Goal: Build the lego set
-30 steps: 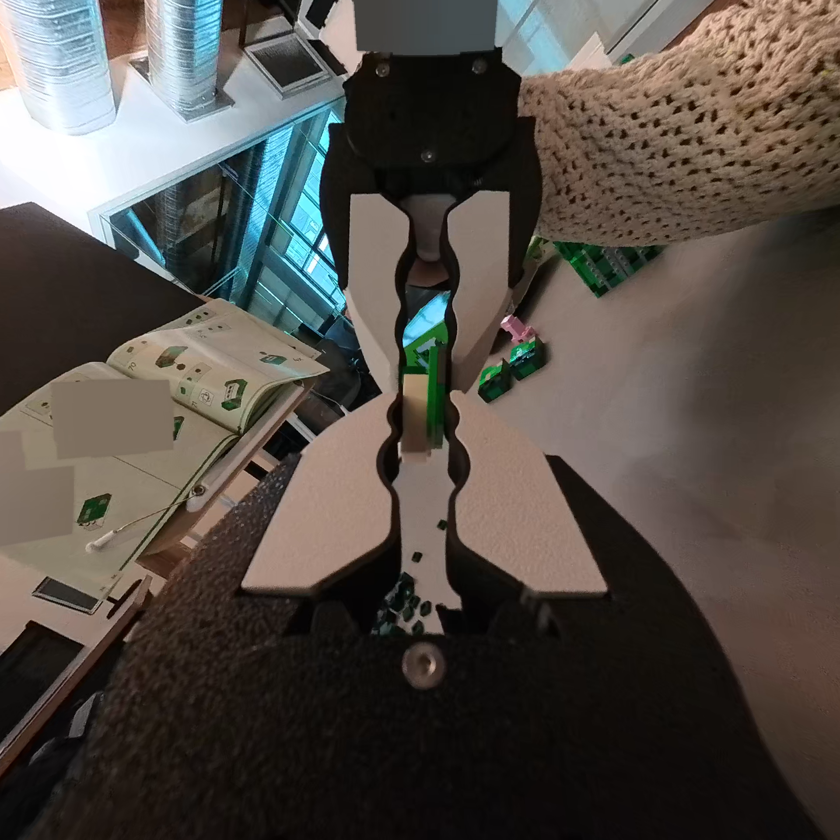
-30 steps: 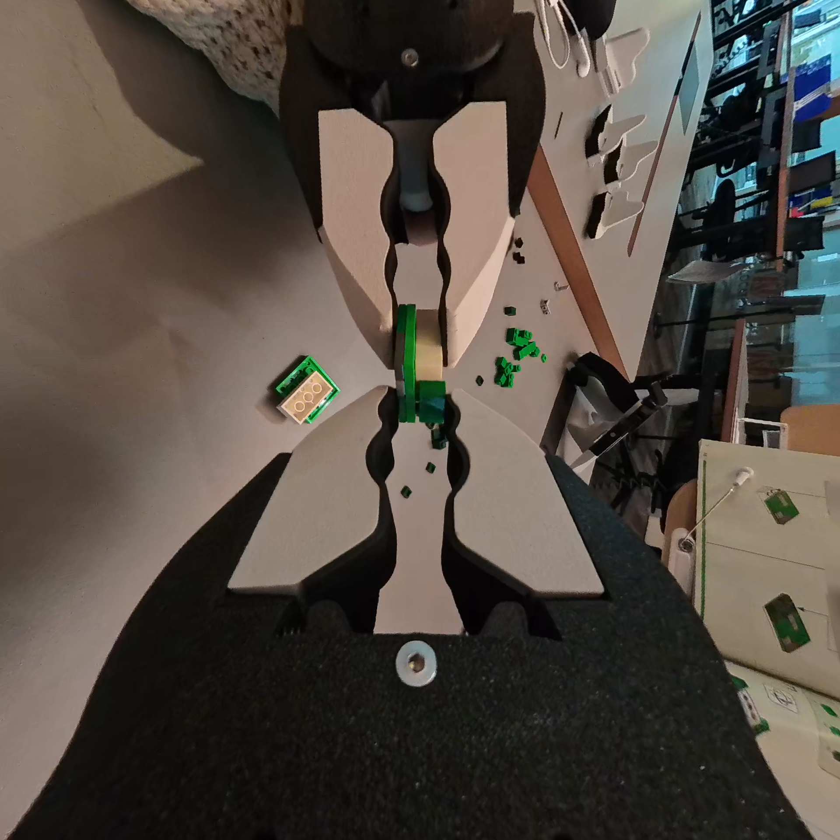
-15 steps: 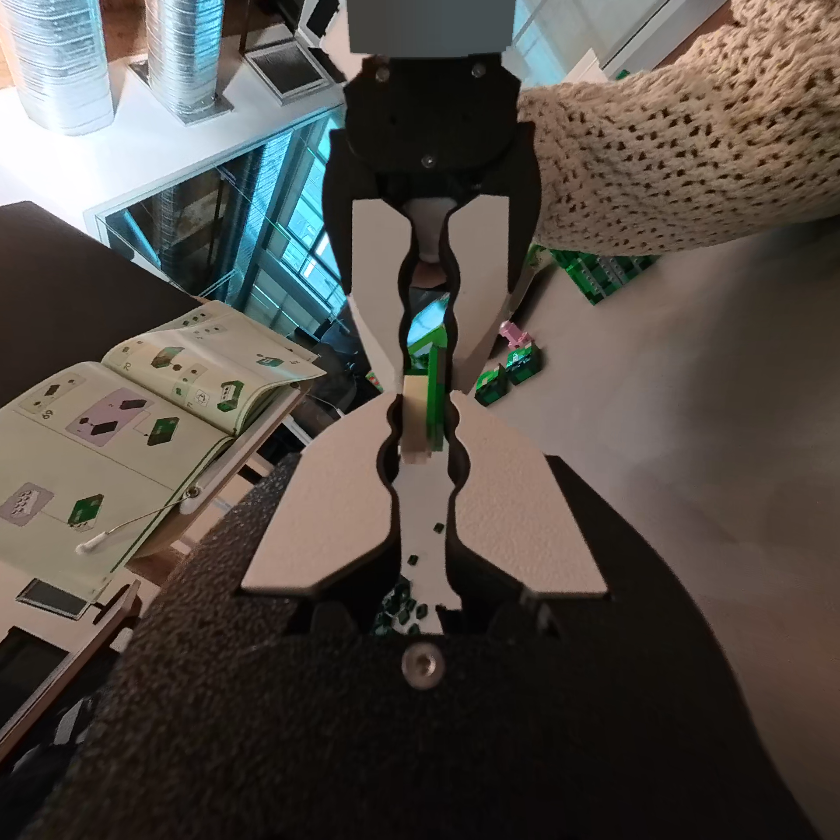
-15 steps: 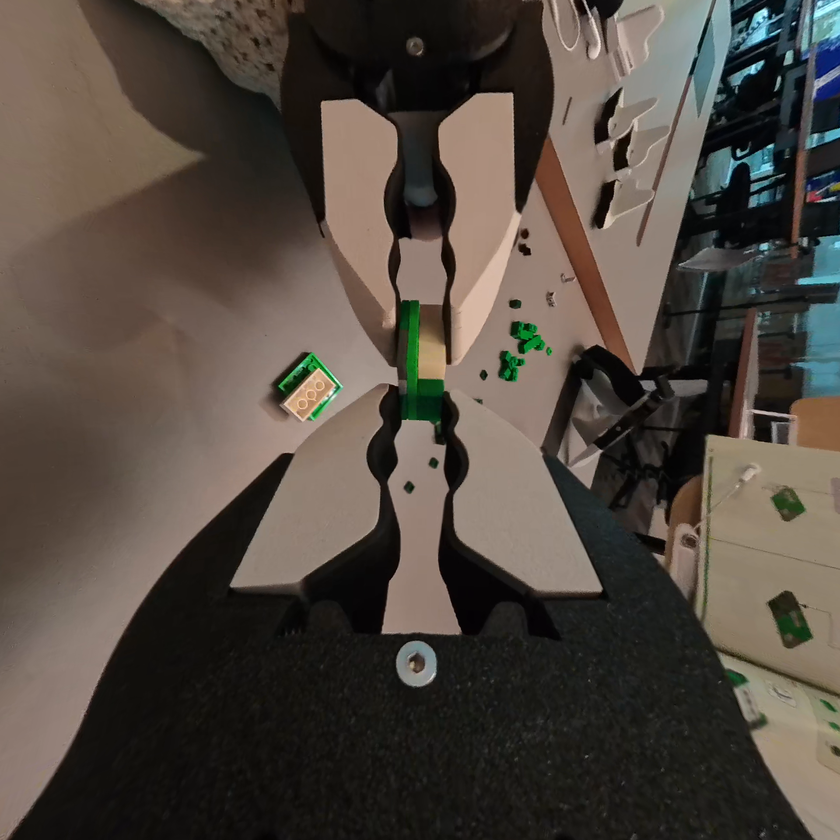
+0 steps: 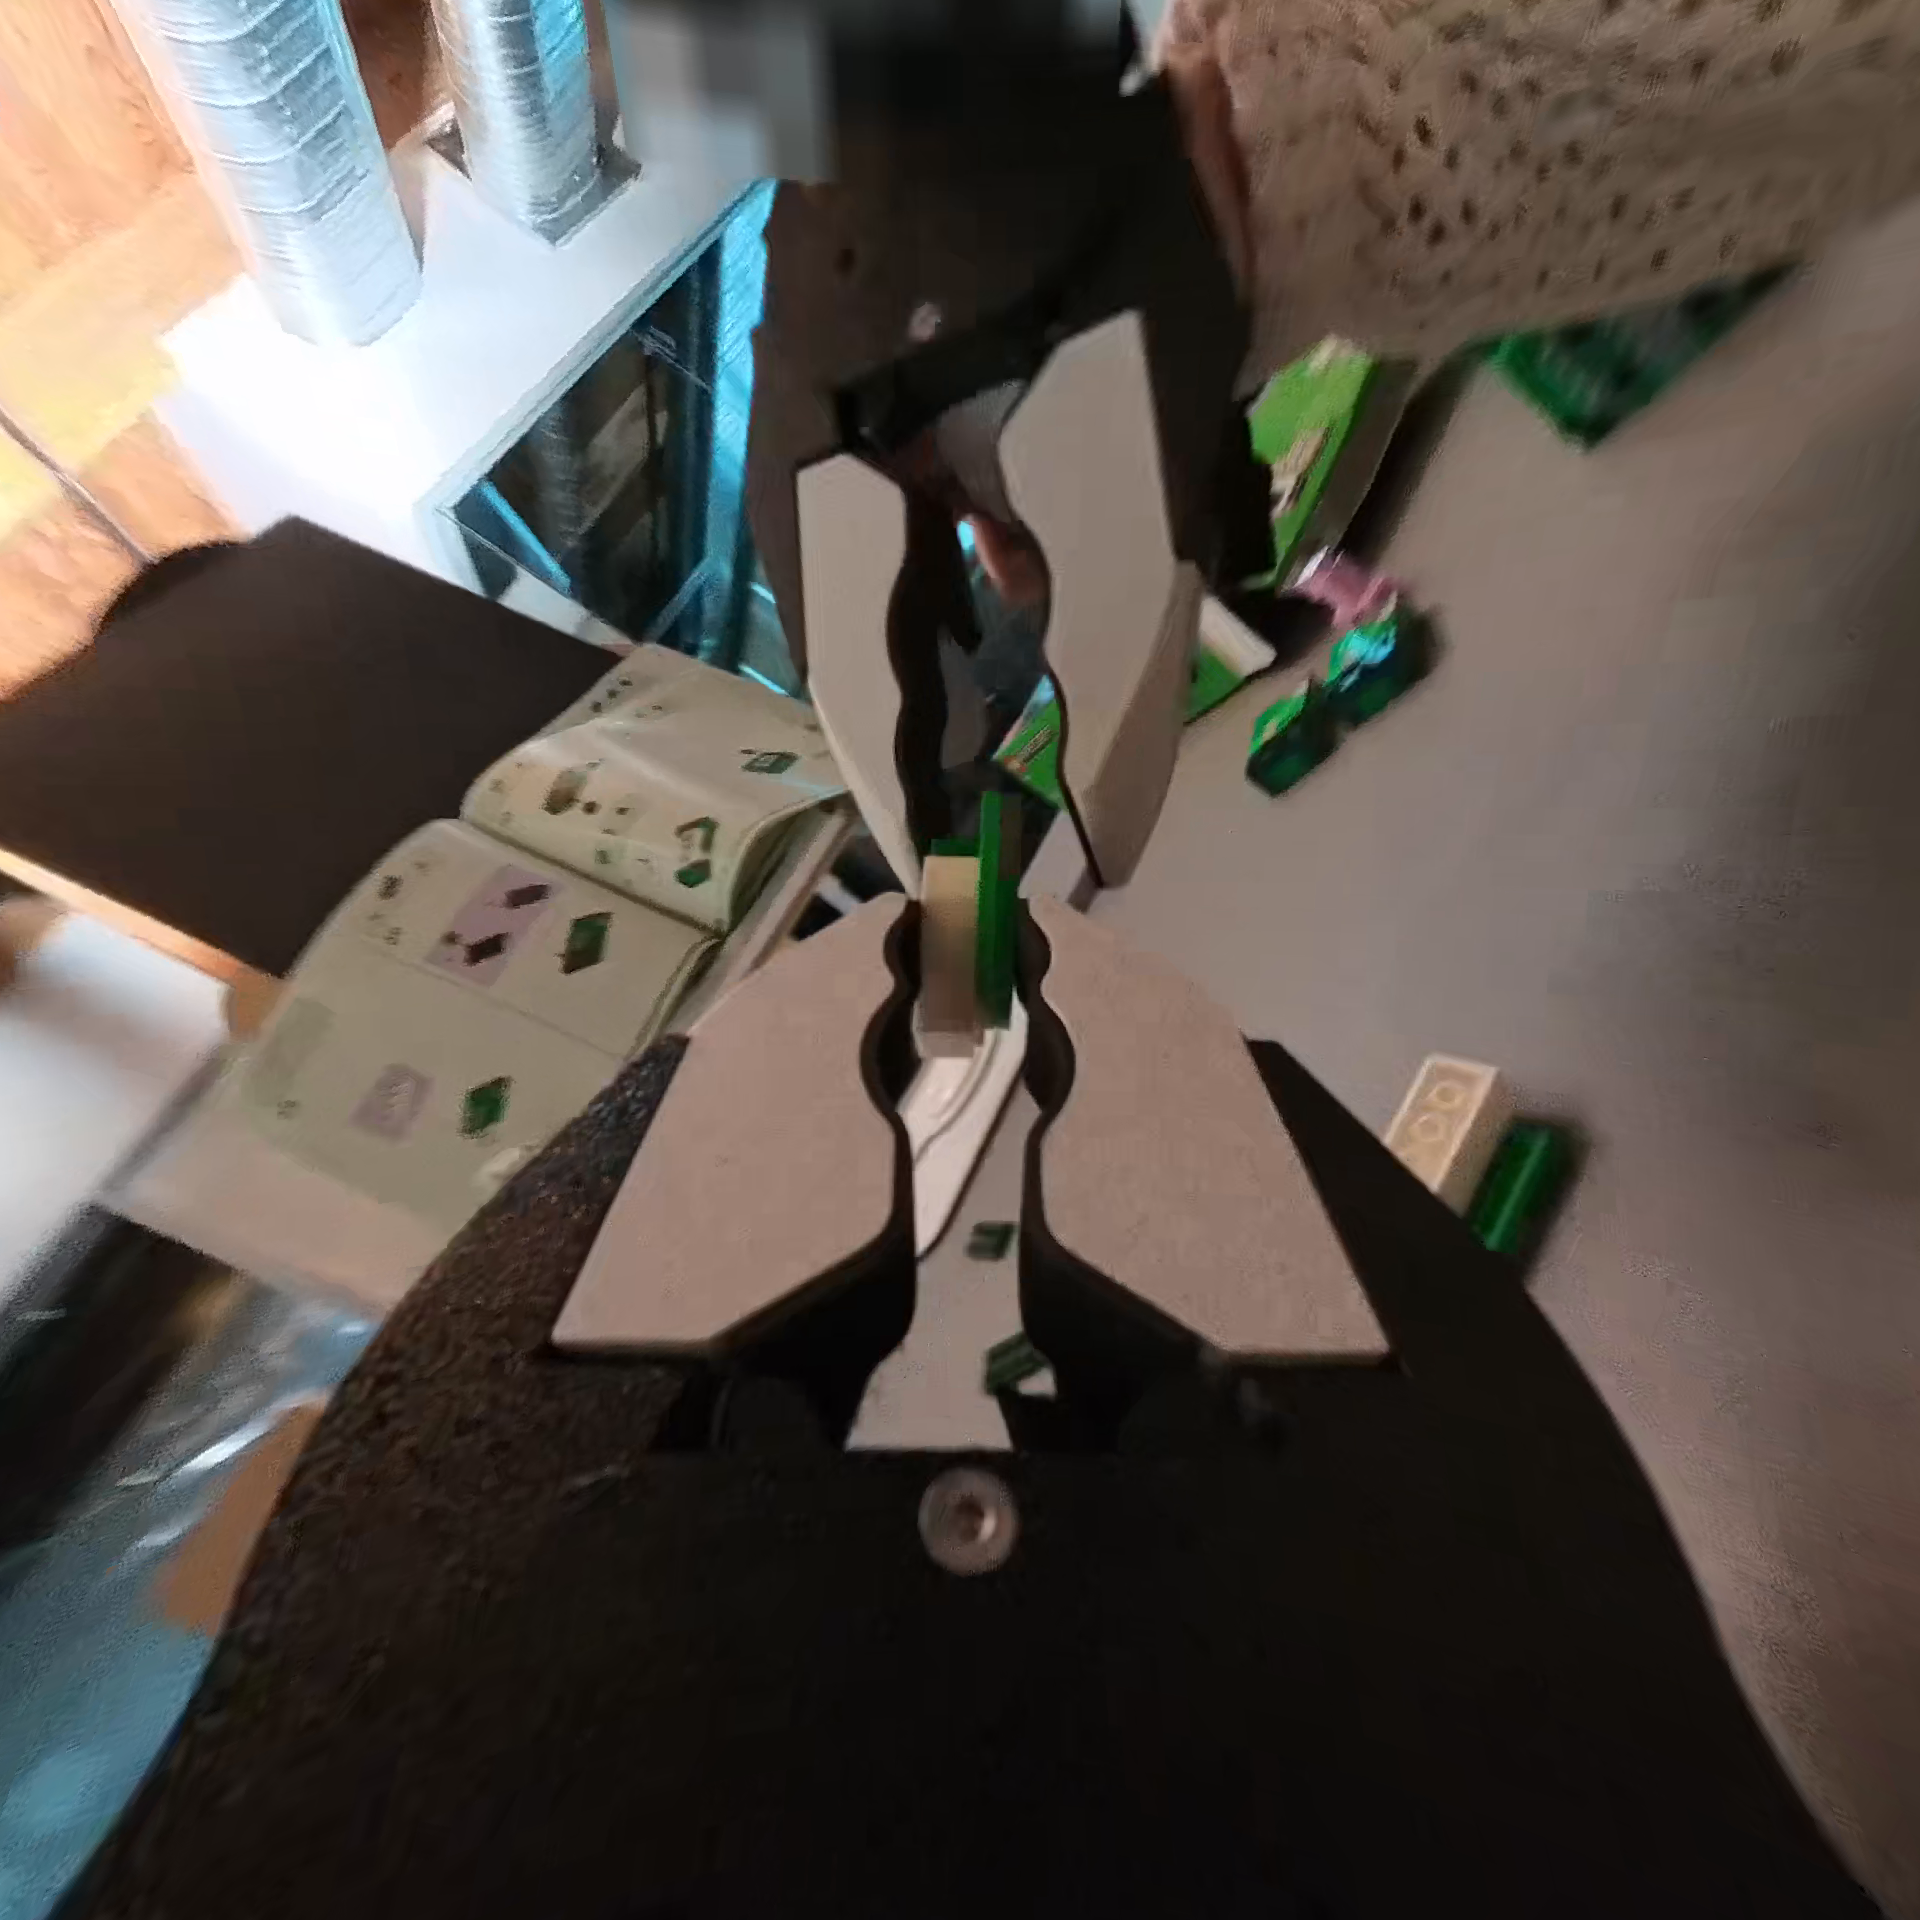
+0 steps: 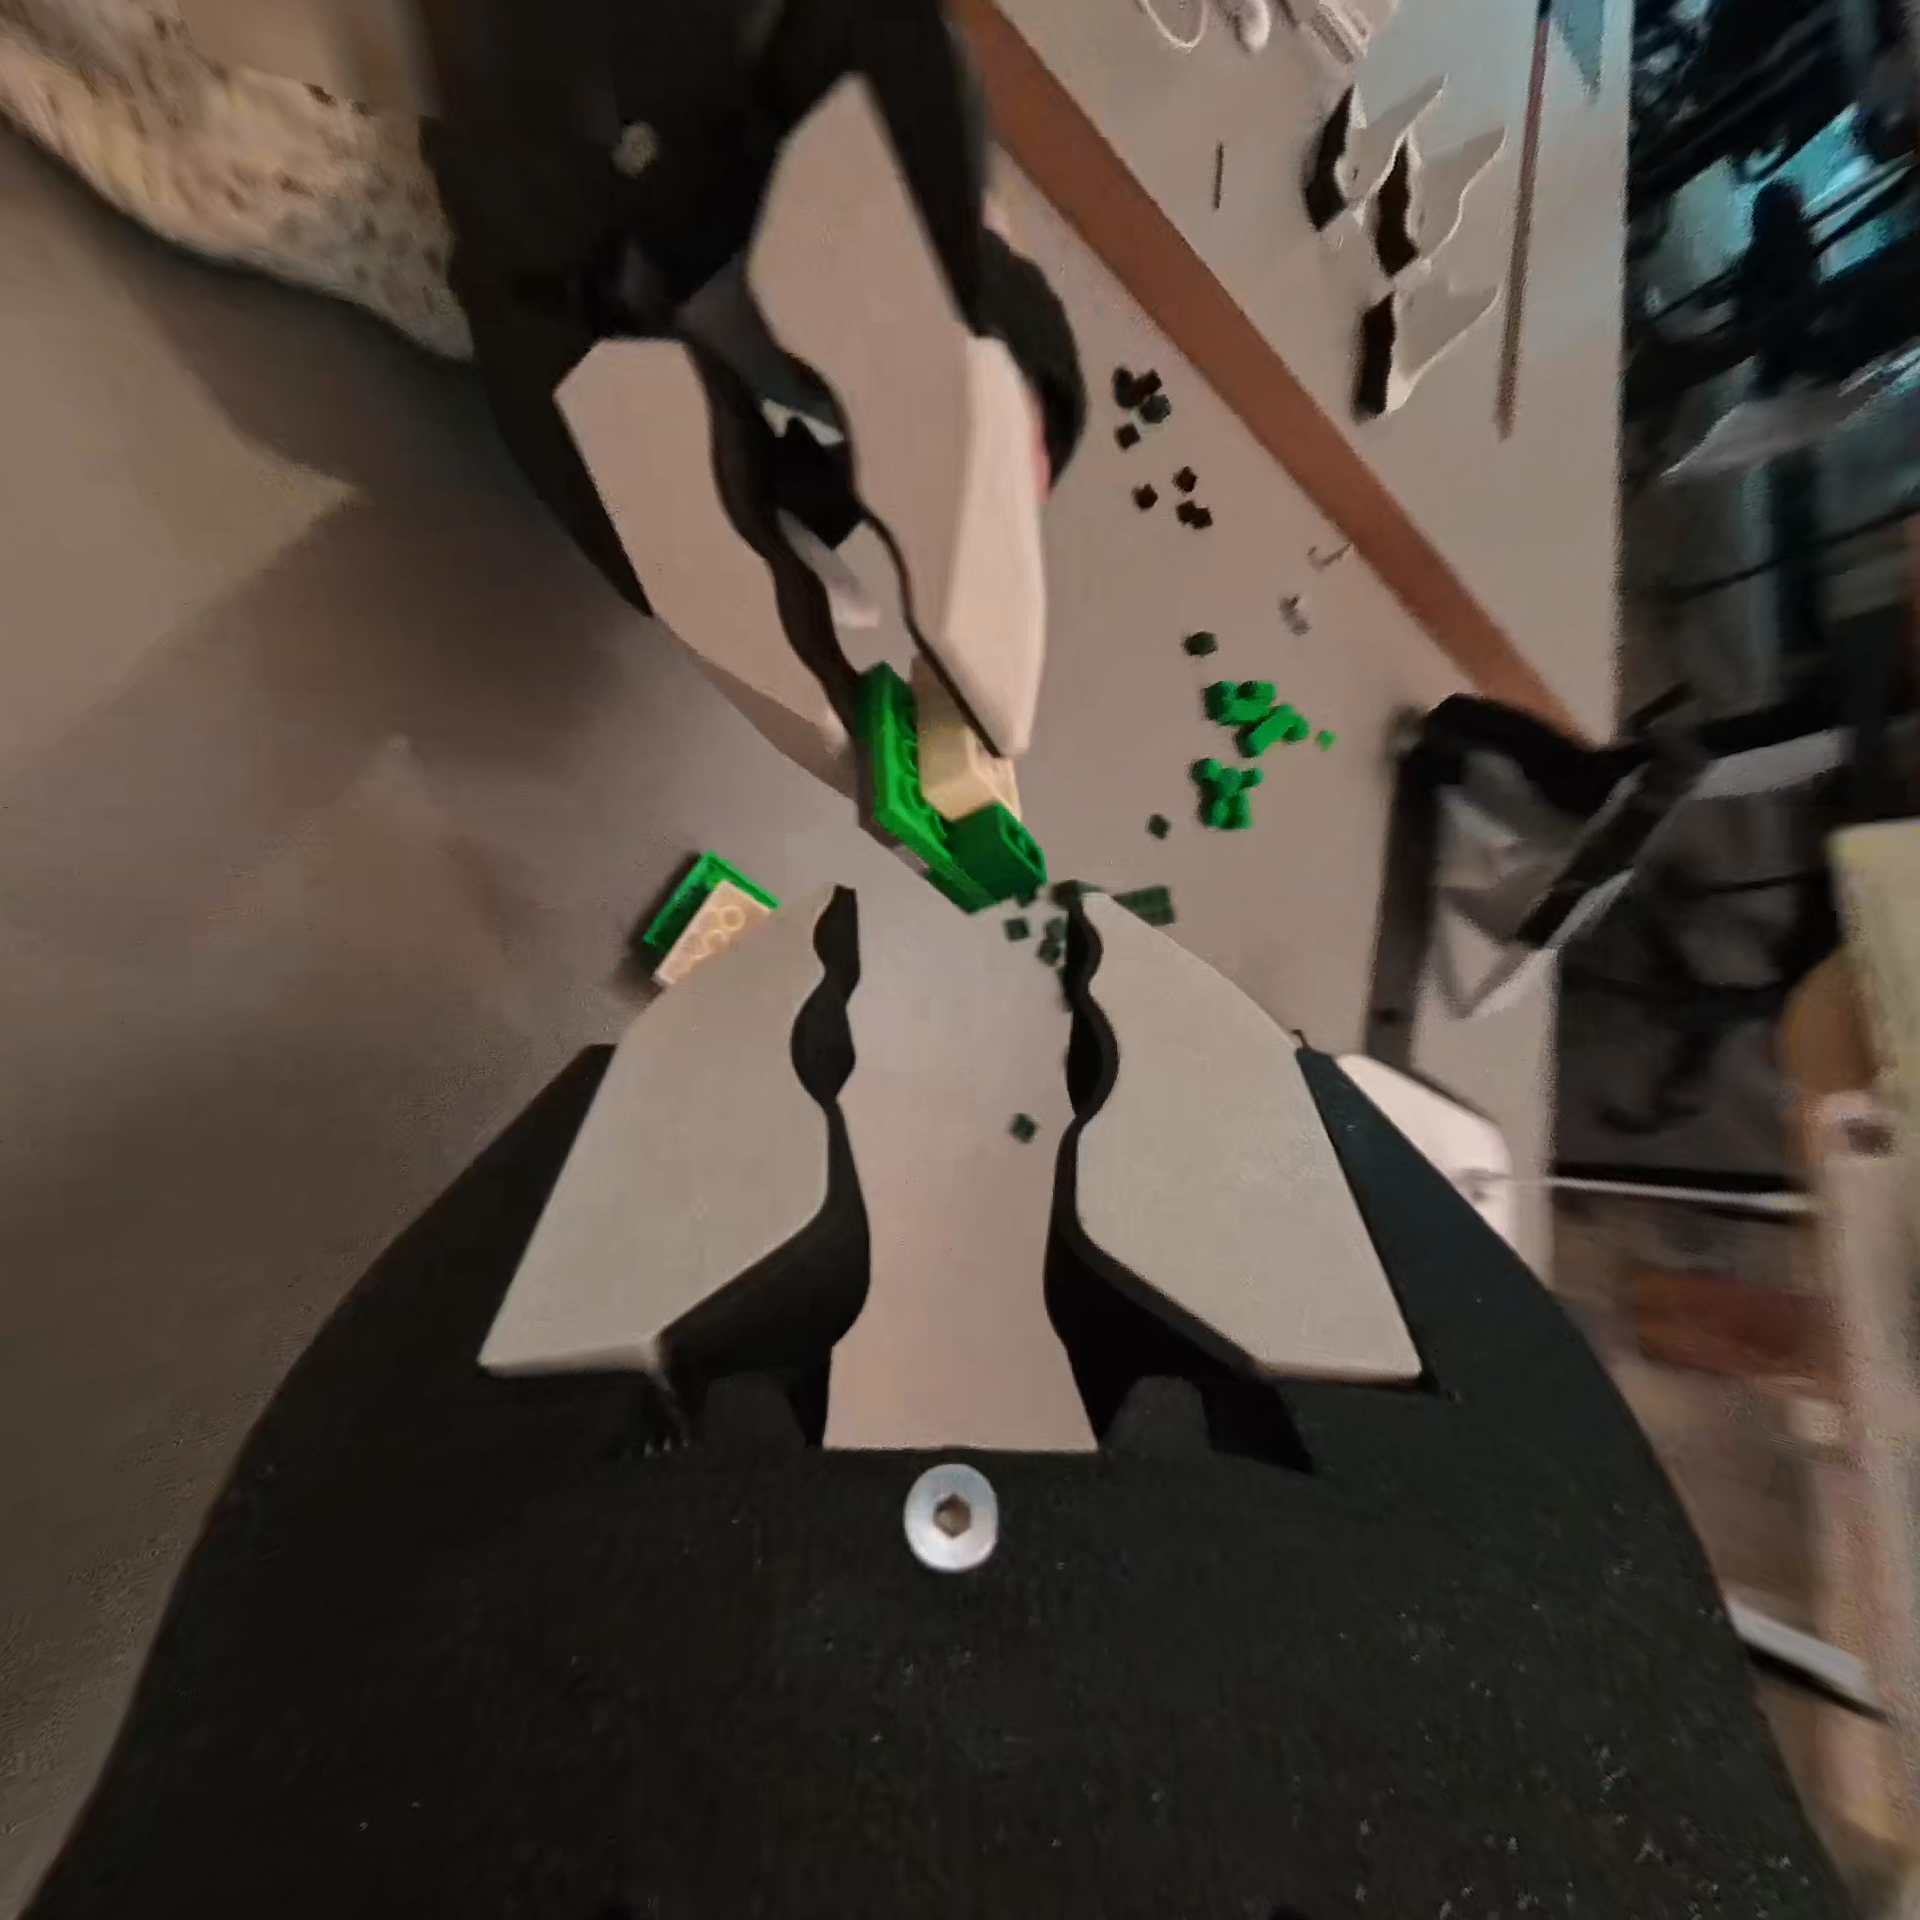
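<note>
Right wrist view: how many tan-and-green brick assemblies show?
2: held assembly in the left gripper; loose assembly on the table by the right gripper. Others may be hidden.

No legible text in either view; motion blur throughout. Open instruction booklet (image 5: 540,935): pages carry small green and grey step diagrams, any numerals smeared beyond reading. Green box (image 5: 1311,436), beyond the booklet to its right: printed panel on its face, unreadable. Tan brick (image 5: 1449,1127), right of the booklet on the grey surface (image 5: 1662,883): round studs only, no marks made out.
</note>
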Available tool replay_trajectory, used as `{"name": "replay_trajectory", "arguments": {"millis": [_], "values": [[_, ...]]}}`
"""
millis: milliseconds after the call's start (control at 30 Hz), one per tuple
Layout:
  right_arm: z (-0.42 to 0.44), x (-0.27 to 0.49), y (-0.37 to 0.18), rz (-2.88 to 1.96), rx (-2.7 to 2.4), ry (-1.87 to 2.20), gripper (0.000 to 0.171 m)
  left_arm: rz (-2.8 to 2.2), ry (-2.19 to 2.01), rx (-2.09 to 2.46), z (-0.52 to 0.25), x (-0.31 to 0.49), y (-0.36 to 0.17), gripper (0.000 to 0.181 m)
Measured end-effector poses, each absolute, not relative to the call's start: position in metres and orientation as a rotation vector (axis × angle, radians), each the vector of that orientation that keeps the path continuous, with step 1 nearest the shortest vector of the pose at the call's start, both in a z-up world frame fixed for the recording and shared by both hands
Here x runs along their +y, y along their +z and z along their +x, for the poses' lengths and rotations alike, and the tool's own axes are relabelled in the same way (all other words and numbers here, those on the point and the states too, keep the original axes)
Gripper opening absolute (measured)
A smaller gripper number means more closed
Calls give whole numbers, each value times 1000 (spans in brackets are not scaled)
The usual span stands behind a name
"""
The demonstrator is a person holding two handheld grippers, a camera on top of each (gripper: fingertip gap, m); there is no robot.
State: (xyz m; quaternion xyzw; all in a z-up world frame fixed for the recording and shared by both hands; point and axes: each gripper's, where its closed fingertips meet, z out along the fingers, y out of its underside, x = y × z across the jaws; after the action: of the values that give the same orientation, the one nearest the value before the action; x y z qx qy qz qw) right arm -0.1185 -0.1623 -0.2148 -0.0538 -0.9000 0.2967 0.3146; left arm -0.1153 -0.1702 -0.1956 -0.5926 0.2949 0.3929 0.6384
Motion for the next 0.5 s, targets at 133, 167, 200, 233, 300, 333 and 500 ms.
{"name": "replay_trajectory", "arguments": {"millis": [133,167,200,233,300,333,500], "values": [[-114,-158,-217,-395,-2486,1204,52,-1354,1064,762,-120,-169,-202,16],[-113,-160,-216,-436,-2499,1287,55,-1360,1076,783,-119,-168,-205,16],[-113,-162,-215,-453,-2499,1343,56,-1360,1094,795,-120,-168,-207,16],[-112,-166,-216,-448,-2508,1368,55,-1362,1111,802,-120,-167,-208,16],[-112,-171,-224,-426,-2543,1328,53,-1371,1130,810,-121,-166,-210,16],[-112,-174,-227,-411,-2550,1302,52,-1373,1143,814,-122,-166,-210,16],[-118,-172,-228,-396,-2519,1265,38,-1366,1161,839,-119,-165,-212,16]]}}
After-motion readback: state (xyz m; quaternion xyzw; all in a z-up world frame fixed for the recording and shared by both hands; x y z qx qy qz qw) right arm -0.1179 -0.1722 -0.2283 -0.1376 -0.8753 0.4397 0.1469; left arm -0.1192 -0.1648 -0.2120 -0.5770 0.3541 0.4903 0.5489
